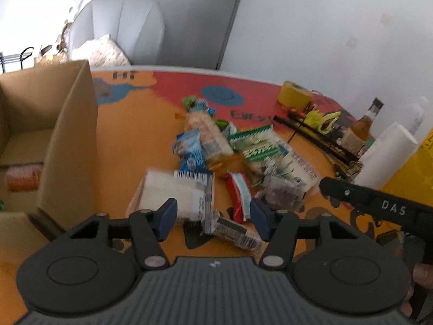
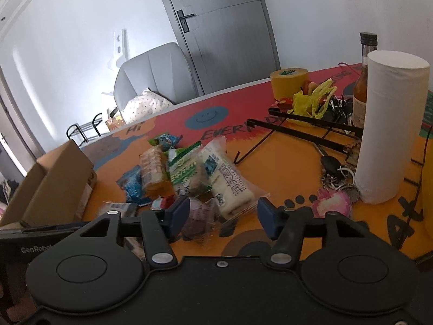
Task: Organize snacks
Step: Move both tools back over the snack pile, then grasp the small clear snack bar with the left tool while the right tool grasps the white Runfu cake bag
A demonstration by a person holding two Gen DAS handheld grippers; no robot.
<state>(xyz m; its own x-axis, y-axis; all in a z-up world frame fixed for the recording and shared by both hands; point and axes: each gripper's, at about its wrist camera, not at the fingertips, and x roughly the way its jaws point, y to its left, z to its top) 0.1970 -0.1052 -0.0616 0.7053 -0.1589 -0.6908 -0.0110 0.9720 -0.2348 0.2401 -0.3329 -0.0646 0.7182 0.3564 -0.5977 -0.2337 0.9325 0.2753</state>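
The left hand-held gripper (image 1: 213, 218) hangs low at the bottom of its view, tipped down, fingers wide apart and holding nothing. Just past them lies a white snack packet (image 1: 173, 193) with a barcode. It looks light, soft and crinkly, so I would pinch it across the flat middle, not the slippery edge. The right hand-held gripper (image 2: 223, 216) is also spread apart and empty, over a purple packet (image 2: 199, 220). The snack pile (image 2: 186, 173) sits mid-frame on the orange bench (image 2: 292, 162). The cardboard box (image 1: 67, 135) waits at the left, close beside the pile.
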